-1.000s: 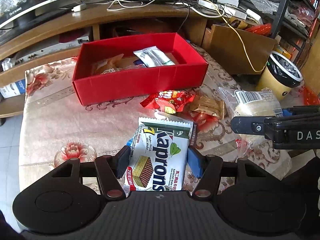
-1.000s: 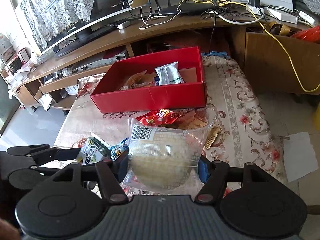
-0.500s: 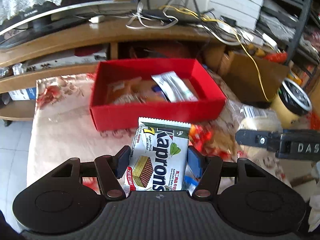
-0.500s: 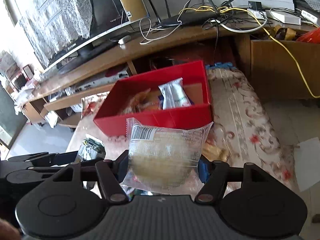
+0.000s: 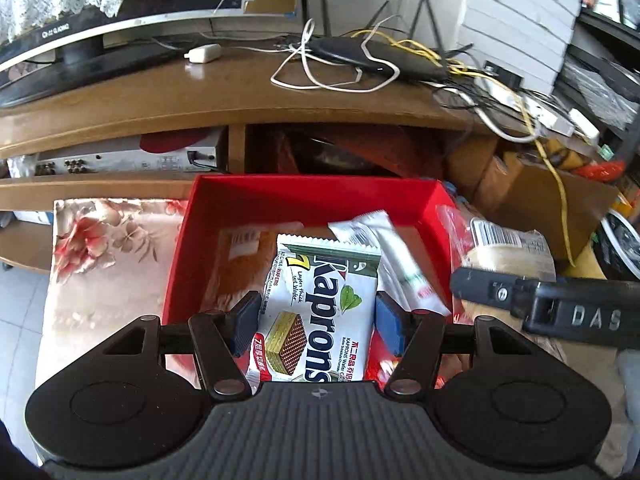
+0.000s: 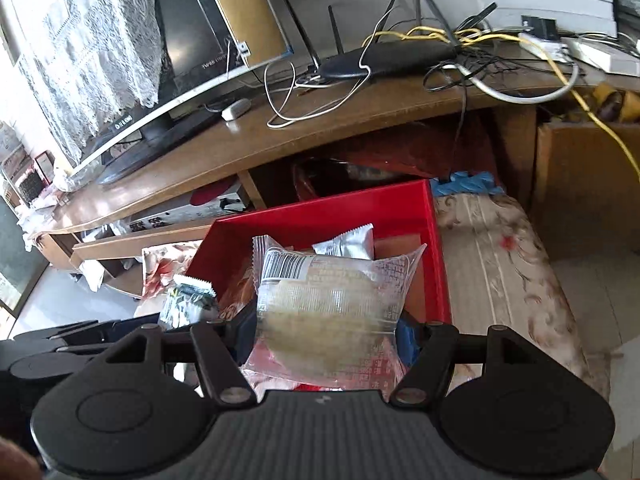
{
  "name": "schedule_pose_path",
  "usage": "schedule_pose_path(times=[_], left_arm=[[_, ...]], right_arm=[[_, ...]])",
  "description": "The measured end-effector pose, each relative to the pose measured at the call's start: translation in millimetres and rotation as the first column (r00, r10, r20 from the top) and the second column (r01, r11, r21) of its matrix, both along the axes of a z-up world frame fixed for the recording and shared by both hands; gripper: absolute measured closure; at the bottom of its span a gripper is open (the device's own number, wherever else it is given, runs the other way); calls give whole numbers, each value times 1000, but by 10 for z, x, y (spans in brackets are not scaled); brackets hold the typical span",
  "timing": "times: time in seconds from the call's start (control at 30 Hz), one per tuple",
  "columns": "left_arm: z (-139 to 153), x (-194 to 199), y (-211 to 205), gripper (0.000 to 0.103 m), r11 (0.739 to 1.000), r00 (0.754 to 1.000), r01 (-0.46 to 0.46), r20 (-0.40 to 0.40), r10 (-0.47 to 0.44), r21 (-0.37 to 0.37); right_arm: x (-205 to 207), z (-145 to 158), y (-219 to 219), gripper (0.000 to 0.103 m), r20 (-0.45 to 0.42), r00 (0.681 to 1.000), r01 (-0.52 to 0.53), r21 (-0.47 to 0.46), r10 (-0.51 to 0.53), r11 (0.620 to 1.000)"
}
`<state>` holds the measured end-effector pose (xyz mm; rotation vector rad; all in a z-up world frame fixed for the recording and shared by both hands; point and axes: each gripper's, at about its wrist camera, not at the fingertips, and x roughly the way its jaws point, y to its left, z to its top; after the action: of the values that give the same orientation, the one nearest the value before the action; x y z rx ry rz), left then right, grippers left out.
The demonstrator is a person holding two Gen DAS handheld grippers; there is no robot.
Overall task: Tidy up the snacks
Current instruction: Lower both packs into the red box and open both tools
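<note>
From the left wrist camera, our left claw (image 5: 316, 322) is clamped on a Kaprons matcha wafer packet (image 5: 320, 312), one blue pad against each long edge, so the packet's long axis runs straight ahead along the fingers. It hangs over the near part of the red box (image 5: 304, 196), which stands on the floral-clothed counter (image 5: 100, 264). A silver packet (image 5: 384, 248) and an orange-brown packet (image 5: 236, 260) already lie inside. Our right claw (image 5: 536, 304) shows at the right edge, just beside the box's right wall.

From the right wrist camera, our right claw (image 6: 326, 334) pinches a clear bag holding a round cake (image 6: 332, 304), barcode end pointing away. The bag sits above the box's near right corner (image 6: 438, 264), with open box floor directly ahead. We judge both snacks need only a short drop into the box; the left one looks more squarely over it.
</note>
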<state>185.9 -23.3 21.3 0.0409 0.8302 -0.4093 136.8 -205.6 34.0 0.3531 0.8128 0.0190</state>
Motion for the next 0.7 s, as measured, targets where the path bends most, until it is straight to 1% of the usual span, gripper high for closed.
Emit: schedule_pose_path(times=[0.1, 0.37, 0.5, 0.6, 0.7], left_arm=[[-79, 166, -46, 36, 1000, 1000, -22, -14, 22, 13], [-264, 417, -95, 36, 997, 997, -61, -41, 63, 48], [-294, 430, -94, 29, 996, 996, -68, -48, 71, 63], [-260, 398, -68, 27, 996, 996, -69, -43, 72, 60], [-217, 380, -36, 25, 996, 996, -75, -40, 77, 48]], right_arm=[[206, -98, 18, 37, -16, 1000, -10, -31, 10, 999], [563, -344, 6, 36, -58, 998, -37, -48, 34, 998], [599, -432, -20, 34, -76, 997, -35, -47, 32, 998], [592, -431, -43, 33, -77, 997, -28, -42, 25, 999], [563, -376, -31, 33, -56, 998, -30, -56, 27, 998]])
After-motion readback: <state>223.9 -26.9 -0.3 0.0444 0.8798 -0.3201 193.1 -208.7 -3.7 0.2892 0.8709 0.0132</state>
